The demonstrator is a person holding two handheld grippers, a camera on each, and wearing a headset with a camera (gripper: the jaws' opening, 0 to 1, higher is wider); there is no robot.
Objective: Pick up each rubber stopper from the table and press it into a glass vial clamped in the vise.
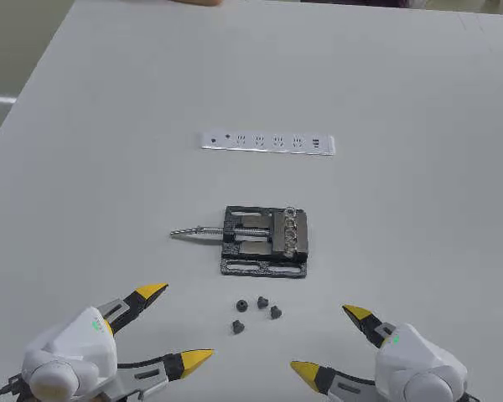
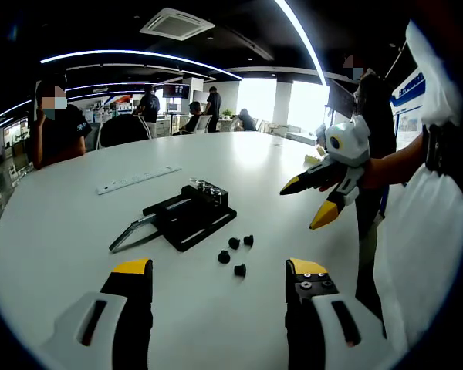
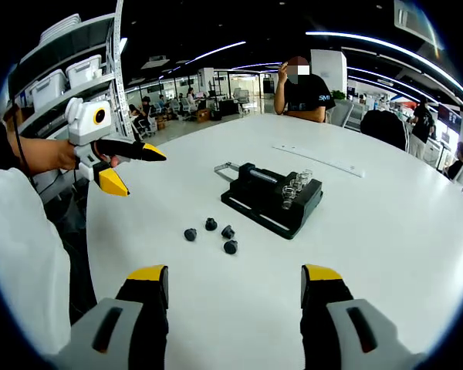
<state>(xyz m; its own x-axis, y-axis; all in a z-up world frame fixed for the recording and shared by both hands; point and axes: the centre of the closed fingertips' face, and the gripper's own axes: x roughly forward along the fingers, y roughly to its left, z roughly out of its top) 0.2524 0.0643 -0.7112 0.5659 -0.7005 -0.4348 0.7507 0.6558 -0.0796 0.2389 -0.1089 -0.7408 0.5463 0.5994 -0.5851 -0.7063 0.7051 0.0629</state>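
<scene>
A black vise point(image 1: 260, 244) sits mid-table with a row of small glass vials point(image 1: 290, 228) clamped in its jaws. Several black rubber stoppers point(image 1: 262, 302) lie loose on the white table just in front of it. My left gripper point(image 1: 174, 325) hovers open at the near left, nothing between its yellow tips. My right gripper point(image 1: 330, 341) is open at the near right, also holding nothing. In the left gripper view the stoppers point(image 2: 234, 243) lie just beyond the jaws, the vise point(image 2: 187, 216) behind them. The right gripper view shows the stoppers point(image 3: 228, 231) before the vise point(image 3: 274, 202) and vials point(image 3: 295, 185).
A white power strip point(image 1: 267, 142) lies flat beyond the vise. The vise's screw handle point(image 1: 194, 232) sticks out to the left. People sit and stand around the far side of the round table point(image 3: 401, 231).
</scene>
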